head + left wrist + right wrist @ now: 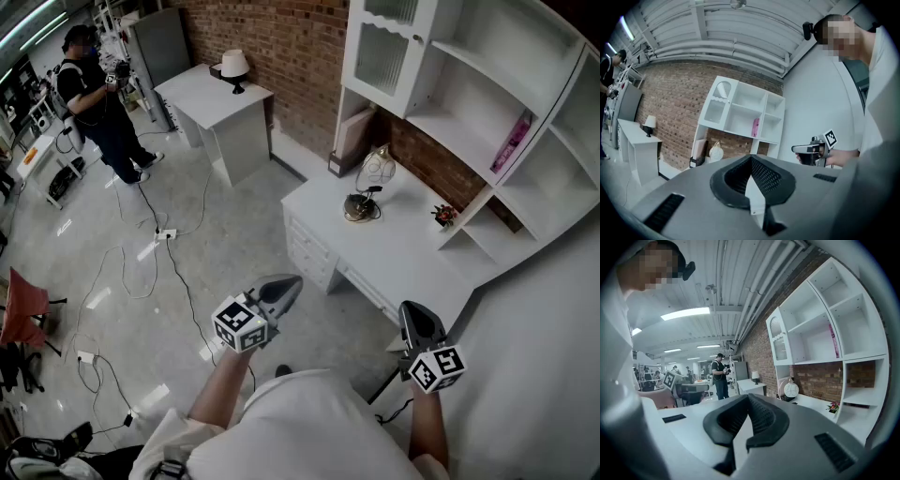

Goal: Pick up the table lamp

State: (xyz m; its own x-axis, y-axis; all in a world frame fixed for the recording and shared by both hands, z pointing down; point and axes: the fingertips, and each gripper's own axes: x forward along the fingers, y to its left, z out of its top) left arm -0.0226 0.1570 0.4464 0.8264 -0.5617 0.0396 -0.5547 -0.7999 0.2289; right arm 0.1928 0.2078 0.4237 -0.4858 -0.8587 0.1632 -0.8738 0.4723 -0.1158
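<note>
Head view: the left tongs (289,283) and right tongs (413,311) hang low in front of the person, well apart from the white desk surface (412,253). There the round-globed, brass-based table lamp (364,192) stands upright and untouched, so reaching, gripping and lifting are all left to do.

Left gripper view: the left tongs are pressed together and empty, which the head view cannot confirm.

Right gripper view: the right tongs are likewise pressed together on nothing. The lamp's globe shows face-on.
</note>
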